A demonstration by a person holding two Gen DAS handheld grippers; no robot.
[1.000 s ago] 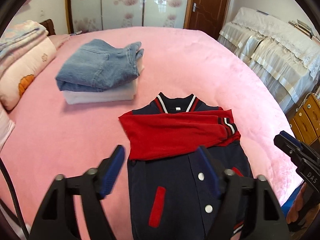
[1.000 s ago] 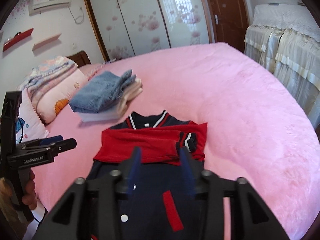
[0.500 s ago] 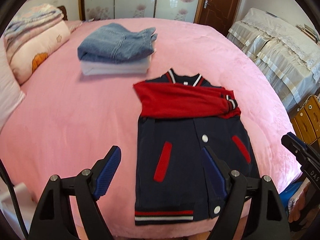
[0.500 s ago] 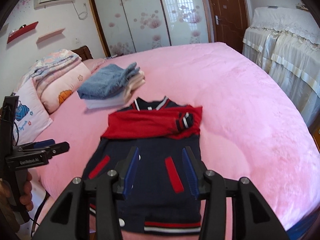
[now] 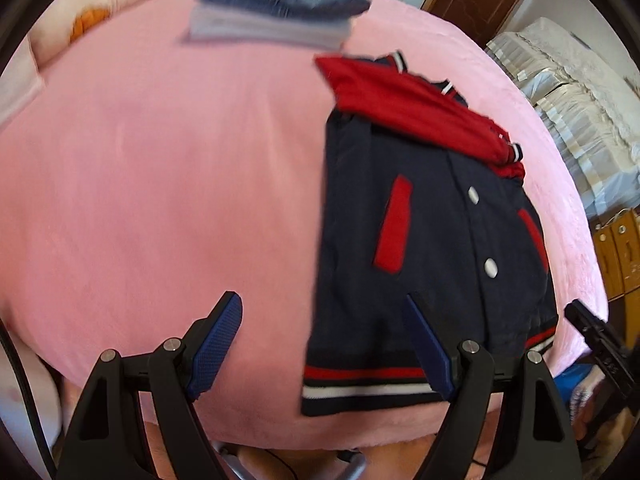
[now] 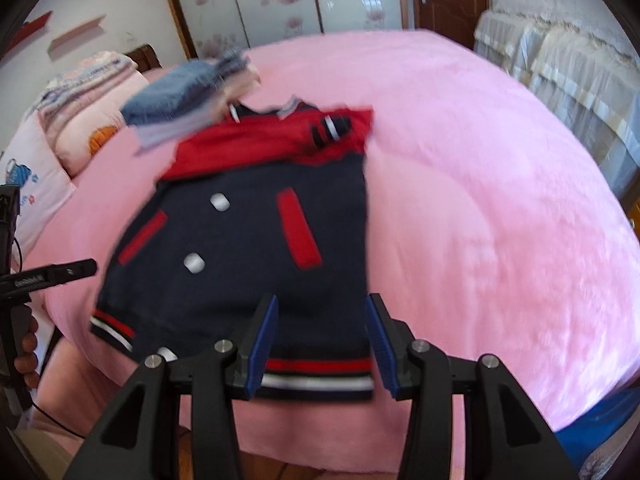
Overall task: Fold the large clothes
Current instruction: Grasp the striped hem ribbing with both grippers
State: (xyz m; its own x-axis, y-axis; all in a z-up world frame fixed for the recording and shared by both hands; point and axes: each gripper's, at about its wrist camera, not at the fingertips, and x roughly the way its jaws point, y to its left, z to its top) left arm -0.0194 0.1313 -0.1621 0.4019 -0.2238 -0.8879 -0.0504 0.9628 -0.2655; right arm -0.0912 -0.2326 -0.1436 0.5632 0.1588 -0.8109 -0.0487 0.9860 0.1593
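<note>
A navy varsity jacket (image 5: 432,240) (image 6: 248,248) lies flat on the pink bed (image 5: 160,200), its red sleeves folded across the chest and its striped hem (image 5: 360,380) at the near bed edge. My left gripper (image 5: 325,344) hovers open over the hem's left corner, one finger above the bedspread and the other above the jacket. My right gripper (image 6: 322,344) is open just above the right part of the hem (image 6: 316,376), nothing pinched between its fingers. Each gripper shows at the edge of the other's view: the right gripper (image 5: 596,344), the left gripper (image 6: 52,274).
A stack of folded jeans on a pale garment (image 5: 276,4) (image 6: 188,100) sits beyond the collar. Pillows and a quilt (image 6: 80,120) lie at the far left. Cloth-covered furniture (image 5: 580,120) and a wooden cabinet (image 5: 616,248) stand right of the bed.
Both grippers sank and drew back from over the jacket's chest to its hem at the near bed edge. The left view has tilted. Both jaw gaps look the same.
</note>
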